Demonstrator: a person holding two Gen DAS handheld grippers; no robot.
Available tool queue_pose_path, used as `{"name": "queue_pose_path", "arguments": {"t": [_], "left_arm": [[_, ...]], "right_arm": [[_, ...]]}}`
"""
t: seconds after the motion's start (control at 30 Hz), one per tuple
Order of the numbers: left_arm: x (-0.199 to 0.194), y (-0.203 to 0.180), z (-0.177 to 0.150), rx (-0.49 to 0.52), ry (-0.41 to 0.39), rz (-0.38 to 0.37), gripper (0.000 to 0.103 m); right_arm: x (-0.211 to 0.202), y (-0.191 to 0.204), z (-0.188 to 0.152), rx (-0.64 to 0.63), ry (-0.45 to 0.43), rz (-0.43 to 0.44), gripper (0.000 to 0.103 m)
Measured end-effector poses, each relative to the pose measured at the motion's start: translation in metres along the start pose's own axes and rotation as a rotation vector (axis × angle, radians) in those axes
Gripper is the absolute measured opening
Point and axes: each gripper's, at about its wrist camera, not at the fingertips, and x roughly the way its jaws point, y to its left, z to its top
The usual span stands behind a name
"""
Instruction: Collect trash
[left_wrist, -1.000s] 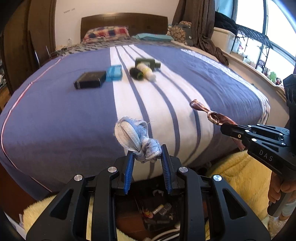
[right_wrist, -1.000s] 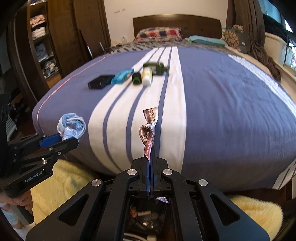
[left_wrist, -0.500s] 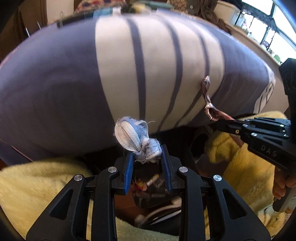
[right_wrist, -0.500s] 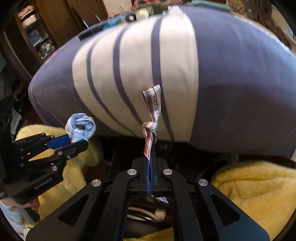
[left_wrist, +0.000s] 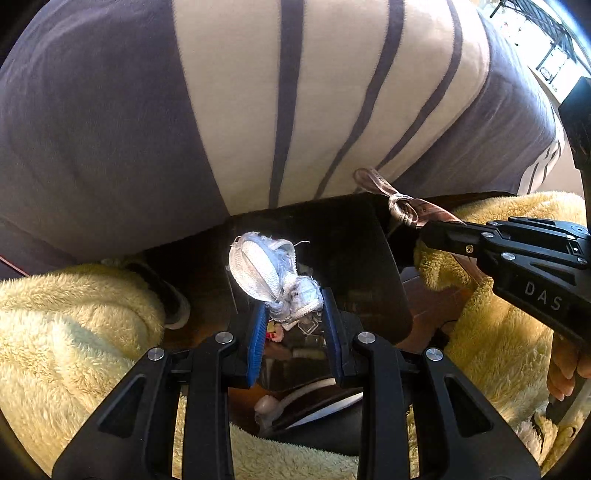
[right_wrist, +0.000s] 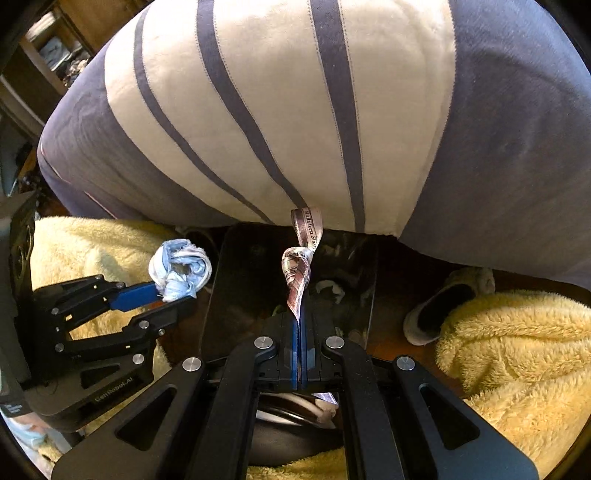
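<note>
two pieces of trash held over the bin — the drop is where it can slip

while both grippers hang above the dark trash bin (right_wrist: 236, 280) at the foot of the bed, each one has its jaws clamped on something. the left gripper (left_wrist: 293, 325) pinches a crumpled white-and-blue wad (left_wrist: 271, 275) between its blue pads (left_wrist: 256, 334), gripping only the wad's lower knot, so most of it sticks out past the tips. the right gripper (right_wrist: 298, 354) has its jaws pressed fully together on the tail of a knotted brown wrapper strip (right_wrist: 301, 258), which stands up over the bin's opening.

in my judgement the risk lies in the release. seen from the right wrist, the wad sits just beside the bin's left rim rather than clearly over the opening — let go there, it could land on the yellow fleece blanket (right_wrist: 517, 339) or the floor. the wrapper is light and thin; it may cling to a pad or drift toward the slipper (right_wrist: 436, 310) right of the bin. the bedspread (right_wrist: 295, 110) hangs close behind the bin, so a flicked piece could catch on it.
</note>
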Motion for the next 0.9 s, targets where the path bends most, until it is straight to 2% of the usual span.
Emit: {"name": "queue_pose_path", "arguments": {"t": [0.03,0.47,0.57,0.6,0.63,0.7,0.83,0.87,0.9], "left_arm": [[0.001,0.000,0.000,-0.002,0.003,-0.003,0.027],[0.001,0.002,-0.001,0.004,0.020,-0.031,0.034],[0.000,0.002,-0.002,0.007,0.013,-0.032,0.043],[-0.002,0.002,-0.002,0.010,0.010,-0.031,0.046],[-0.003,0.001,-0.002,0.013,0.006,-0.029,0.047],[-0.005,0.000,-0.002,0.017,0.001,-0.024,0.049],[-0.011,0.001,-0.002,0.018,-0.013,-0.009,0.055],[-0.015,0.001,-0.002,0.017,-0.021,-0.002,0.057],[-0.017,0.001,-0.002,0.016,-0.027,0.004,0.061]], "right_arm": [[0.000,0.000,0.000,0.005,0.001,0.011,0.005],[-0.002,-0.001,0.008,0.023,-0.004,0.053,0.007],[-0.005,-0.002,0.009,0.028,-0.012,0.043,0.010],[-0.006,-0.002,0.009,0.031,-0.014,0.045,0.020],[-0.007,-0.002,0.009,0.034,-0.017,0.048,0.034],[-0.010,-0.002,0.009,0.040,-0.026,0.053,0.046],[-0.021,-0.003,0.012,0.042,-0.060,0.028,0.051],[-0.025,-0.005,0.013,0.045,-0.076,0.014,0.054],[-0.028,-0.007,0.013,0.049,-0.089,0.004,0.062]]}}
